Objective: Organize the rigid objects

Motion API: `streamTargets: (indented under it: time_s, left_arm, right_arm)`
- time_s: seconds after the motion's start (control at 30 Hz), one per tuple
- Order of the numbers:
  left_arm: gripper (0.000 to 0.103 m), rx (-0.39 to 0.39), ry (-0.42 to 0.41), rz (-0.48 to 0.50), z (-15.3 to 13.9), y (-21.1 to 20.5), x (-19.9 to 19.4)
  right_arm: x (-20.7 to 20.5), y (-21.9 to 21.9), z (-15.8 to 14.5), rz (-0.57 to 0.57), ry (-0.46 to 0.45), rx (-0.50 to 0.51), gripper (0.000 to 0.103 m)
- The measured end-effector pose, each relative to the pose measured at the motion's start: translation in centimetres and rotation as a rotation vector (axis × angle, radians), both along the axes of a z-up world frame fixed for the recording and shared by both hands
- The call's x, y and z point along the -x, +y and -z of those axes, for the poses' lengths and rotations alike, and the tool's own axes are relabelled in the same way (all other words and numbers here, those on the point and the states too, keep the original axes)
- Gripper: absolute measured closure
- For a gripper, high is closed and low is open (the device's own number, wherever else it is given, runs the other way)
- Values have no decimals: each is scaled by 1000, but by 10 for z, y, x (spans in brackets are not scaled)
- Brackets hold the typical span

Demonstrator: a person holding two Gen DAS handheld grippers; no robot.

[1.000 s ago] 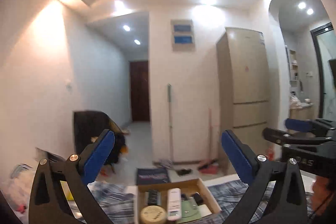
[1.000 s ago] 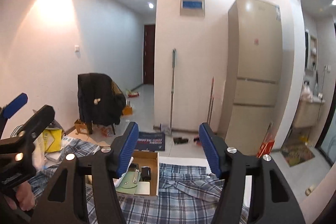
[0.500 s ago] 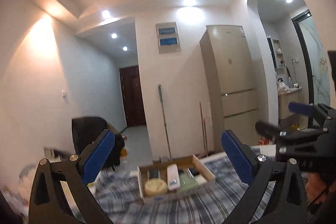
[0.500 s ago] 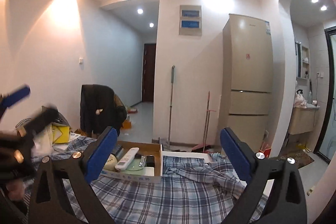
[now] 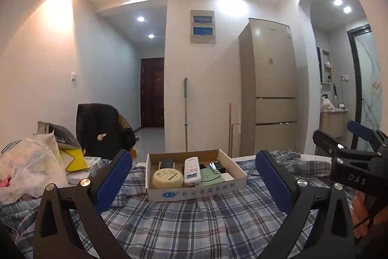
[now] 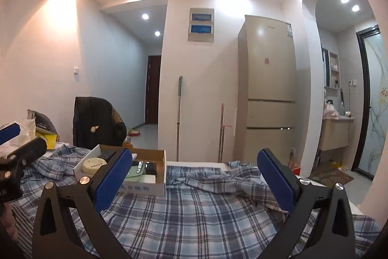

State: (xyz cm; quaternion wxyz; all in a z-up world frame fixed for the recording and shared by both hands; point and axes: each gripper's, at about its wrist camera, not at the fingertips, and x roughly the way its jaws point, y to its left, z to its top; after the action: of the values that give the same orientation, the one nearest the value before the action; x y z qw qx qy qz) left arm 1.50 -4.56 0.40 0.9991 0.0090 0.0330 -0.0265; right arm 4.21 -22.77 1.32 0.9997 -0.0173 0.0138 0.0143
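An open cardboard box (image 5: 194, 193) sits on the blue plaid cloth (image 5: 194, 225). It holds a round yellow tin (image 5: 167, 178), a white remote (image 5: 192, 171), a green card (image 5: 208, 175) and small black items (image 5: 167, 163). My left gripper (image 5: 194, 182) is open and empty, level with the box and just short of it. My right gripper (image 6: 194, 180) is open and empty to the right of the box (image 6: 145, 187); its left finger hides part of the box. The tin (image 6: 94, 164) shows there too.
A white plastic bag (image 5: 29, 169), yellow packets (image 5: 74, 160) and clutter lie at the table's left. A dark chair with a jacket (image 5: 99, 128) stands behind. A fridge (image 5: 269, 89), a mop (image 5: 185, 113) and a hallway door (image 5: 151, 94) are beyond the table. The cloth is rumpled at the right (image 6: 213, 176).
Both grippers have tilted down and pulled back, so the box and cloth now sit higher and fuller in view. The right gripper opened wide a second ago and stays wide.
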Motion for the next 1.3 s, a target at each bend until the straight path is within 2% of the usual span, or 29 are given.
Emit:
streamTargets:
  time_s: [0.13,0.3,0.5,0.63,0.77,0.9,1.3]
  left_arm:
    - [0,-50,-11,28,0,-12,4]
    - [0,-65,-44,27,-1,-15,11]
    - [0,-30,-35,22,-2,-6,8]
    - [0,19,-50,-6,-3,4,11]
    - [0,58,-29,-7,-4,11,6]
    - [0,73,-15,-7,-3,15,3]
    - [0,74,-42,-18,-3,15,10]
  right_arm:
    - [4,3,1,-15,-11,14,0]
    - [8,2,1,-13,-33,10,0]
    - [7,-1,0,-9,-29,1,0]
    - [8,-3,-1,-9,-29,-8,0]
    - [7,-4,-1,-16,-26,-15,0]
    - [7,-3,0,-26,-22,-13,0]
    - [7,-4,0,-26,-24,-17,0]
